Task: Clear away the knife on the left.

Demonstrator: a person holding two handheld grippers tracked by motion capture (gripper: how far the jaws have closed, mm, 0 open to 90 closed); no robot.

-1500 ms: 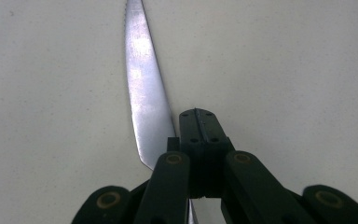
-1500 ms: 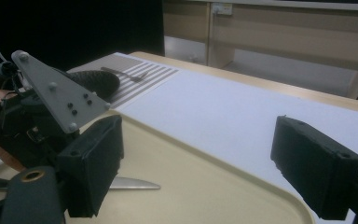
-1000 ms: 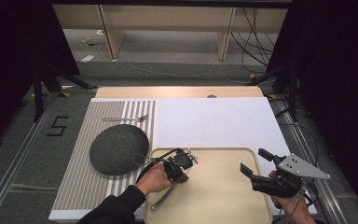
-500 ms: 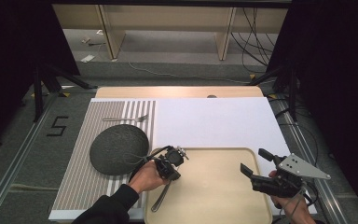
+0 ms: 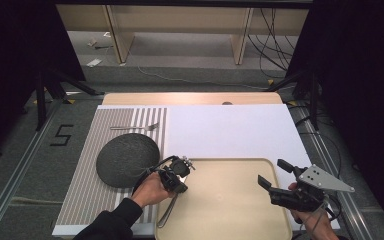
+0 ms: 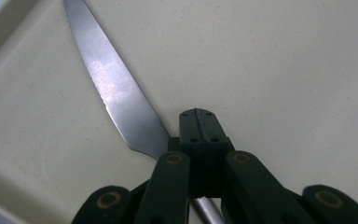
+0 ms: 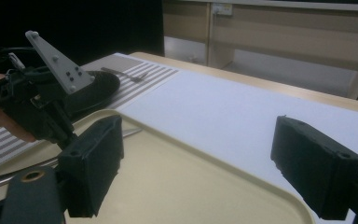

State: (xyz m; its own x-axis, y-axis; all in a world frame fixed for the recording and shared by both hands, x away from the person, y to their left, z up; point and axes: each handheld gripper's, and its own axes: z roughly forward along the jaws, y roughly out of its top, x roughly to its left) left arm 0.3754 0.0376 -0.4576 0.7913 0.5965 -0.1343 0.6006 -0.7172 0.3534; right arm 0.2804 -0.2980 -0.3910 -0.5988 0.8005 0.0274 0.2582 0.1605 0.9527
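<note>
Compared with a second ago, the left gripper [image 5: 176,176] has drawn back toward the person and to the left: it was over the near left part of the shallow beige plastic tray [image 5: 230,210], and it now sits at that tray's left rim, just beside the dark grey round plate [image 5: 128,159]. The silver table knife [image 5: 169,210] has come along with it. The right gripper [image 5: 275,178] has hardly moved and hovers over the tray's right edge.

In the left gripper view the two black jaws are closed tight on the knife [image 6: 116,88] where blade meets handle; the serrated blade runs up and left over the tray floor [image 6: 284,70], and a short piece of the handle shows below the jaws. From the high view the knife handle reaches toward the near edge of the worktop [image 5: 230,127], lying along the tray's left rim.

The right gripper [image 7: 205,163] has its jaws spread wide with nothing between them.

The tray holds no loose item apart from the gripped knife. The dark plate rests on the grey-and-white striped placemat [image 5: 92,200] with nothing on it, and a silver fork [image 5: 135,127] lies on the mat beyond the plate.
</note>
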